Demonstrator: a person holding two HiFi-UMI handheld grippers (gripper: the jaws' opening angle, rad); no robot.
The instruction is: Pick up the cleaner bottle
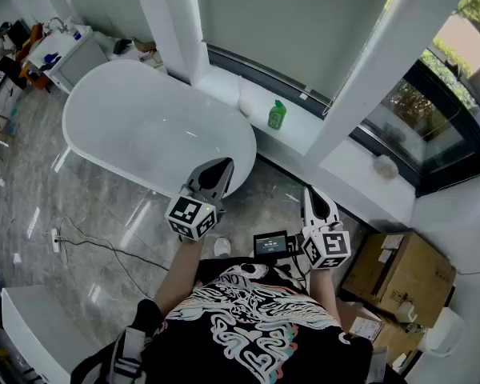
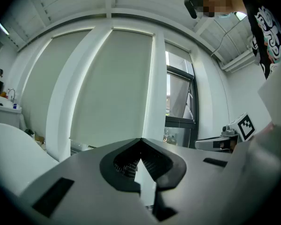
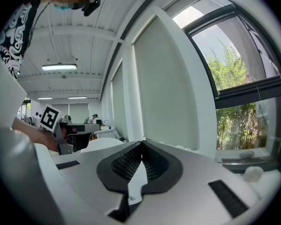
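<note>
Pre-reach: left gripper (image 1: pixel 221 167) and right gripper (image 1: pixel 313 195) closed, empty; cleaner bottle (image 1: pixel 278 115) untouched on windowsill (image 1: pixel 298 132), so next open one and reach.

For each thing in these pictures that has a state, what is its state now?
cleaner bottle: upright on the window ledge, not held.
left gripper: jaws shut, empty.
right gripper: jaws shut, empty.
bathtub: empty.
roller blind: lowered.

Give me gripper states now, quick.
Left gripper: closed, holding nothing.
Right gripper: closed, holding nothing.
</note>
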